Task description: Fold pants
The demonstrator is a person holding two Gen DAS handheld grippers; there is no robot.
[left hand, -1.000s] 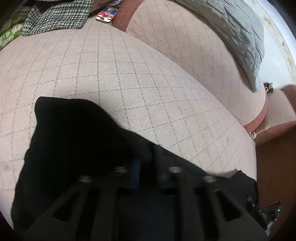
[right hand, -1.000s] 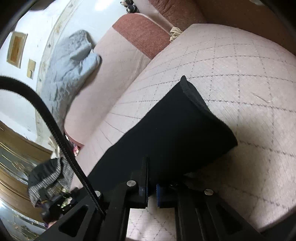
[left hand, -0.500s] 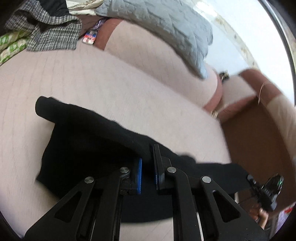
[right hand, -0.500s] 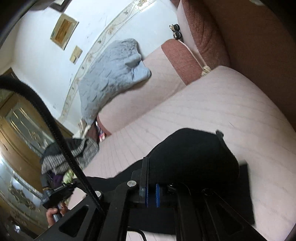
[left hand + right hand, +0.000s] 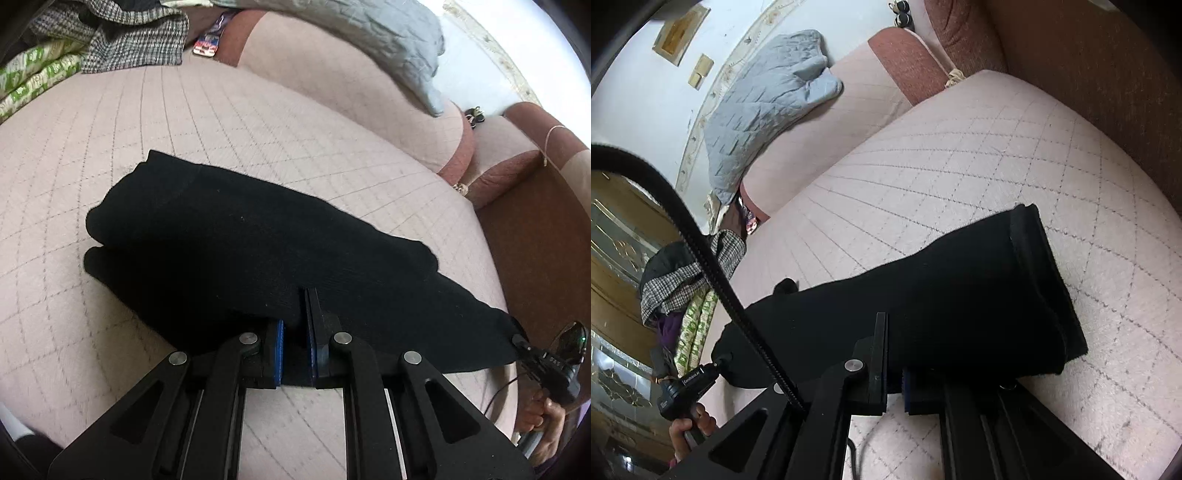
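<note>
Lying folded across the quilted pink sofa seat point(image 5: 258, 122), black pants point(image 5: 240, 240). Left gripper point(image 5: 295, 332): jaws nearly closed, pinching the near fabric edge. Right gripper point(image 5: 894, 373): jaws narrow, clamped on the pants' near edge by the hem point(image 5: 1045, 280).

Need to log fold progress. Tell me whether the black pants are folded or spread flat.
Folded. The black pants lie doubled on the sofa cushion, two stacked layers showing at their left end; both grippers pinch the near edge.
</note>
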